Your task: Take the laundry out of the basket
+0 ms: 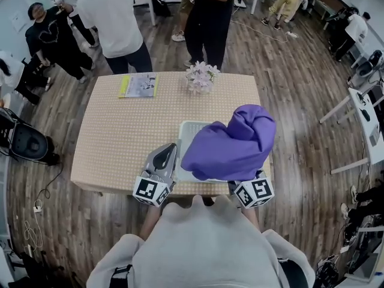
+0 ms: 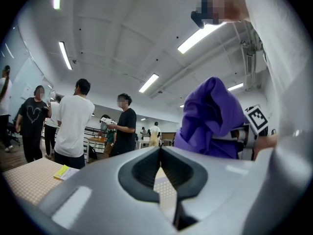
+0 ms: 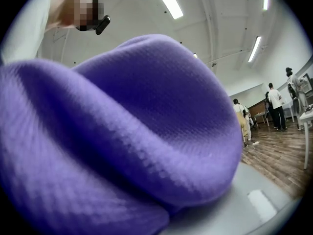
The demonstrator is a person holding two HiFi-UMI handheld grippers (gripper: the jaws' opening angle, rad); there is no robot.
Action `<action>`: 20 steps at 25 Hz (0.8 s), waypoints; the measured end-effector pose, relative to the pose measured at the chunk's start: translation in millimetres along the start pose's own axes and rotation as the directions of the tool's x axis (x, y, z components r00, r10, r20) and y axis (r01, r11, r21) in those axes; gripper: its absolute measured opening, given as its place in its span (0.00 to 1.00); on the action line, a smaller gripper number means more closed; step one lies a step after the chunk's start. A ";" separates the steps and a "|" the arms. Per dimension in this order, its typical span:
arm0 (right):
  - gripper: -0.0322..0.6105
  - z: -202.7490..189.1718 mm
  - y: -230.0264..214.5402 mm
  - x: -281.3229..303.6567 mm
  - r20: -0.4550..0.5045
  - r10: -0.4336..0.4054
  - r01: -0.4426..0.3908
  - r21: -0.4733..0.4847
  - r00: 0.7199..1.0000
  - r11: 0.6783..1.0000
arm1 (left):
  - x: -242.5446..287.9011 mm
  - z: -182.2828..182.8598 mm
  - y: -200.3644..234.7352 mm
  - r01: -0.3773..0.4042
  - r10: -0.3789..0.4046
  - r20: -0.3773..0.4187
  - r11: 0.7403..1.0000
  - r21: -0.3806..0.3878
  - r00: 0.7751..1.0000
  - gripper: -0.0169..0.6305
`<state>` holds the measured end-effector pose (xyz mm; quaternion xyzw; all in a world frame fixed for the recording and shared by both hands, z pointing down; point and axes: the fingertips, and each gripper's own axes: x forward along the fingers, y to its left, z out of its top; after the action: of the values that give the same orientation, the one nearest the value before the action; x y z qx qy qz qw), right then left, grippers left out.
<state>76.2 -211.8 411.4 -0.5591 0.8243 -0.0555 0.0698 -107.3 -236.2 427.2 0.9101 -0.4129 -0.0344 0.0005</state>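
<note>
Here, R gripper [image 1: 254,192] grips purple garment [image 1: 231,143], fabric bunched over its jaws; basket [image 1: 186,138] sits below. L gripper [image 2: 159,152] to its left; jaws closed, empty.

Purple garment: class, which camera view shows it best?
The head view: the purple garment shows in overall shape, bunched above the basket. The left gripper view catches only part at its right; the right gripper view is filled with fabric.

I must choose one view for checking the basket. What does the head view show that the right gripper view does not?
Only the head view: the table, the basket, the booklet, the flowers, the left gripper with its jaws together. Only the right gripper view: ceiling lights. Both: the purple garment, held up by the right gripper.
</note>
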 end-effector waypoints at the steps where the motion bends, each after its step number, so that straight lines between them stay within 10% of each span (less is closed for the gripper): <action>1: 0.47 5.7 7.0 -6.4 0.009 0.004 -0.004 -0.008 1.000 1.000 | -6.2 0.6 -1.8 0.000 0.000 0.004 1.000 -0.004 1.000 0.04; 20: 0.48 46.1 68.4 -125.1 0.111 0.018 -0.008 -0.089 0.994 0.996 | -96.0 27.6 -71.8 0.007 -0.007 0.057 1.000 0.004 0.998 0.04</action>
<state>67.5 -71.0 361.1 -0.5583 0.8245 0.0131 0.0915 -118.1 -116.0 403.5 0.9102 -0.4098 -0.0593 -0.0133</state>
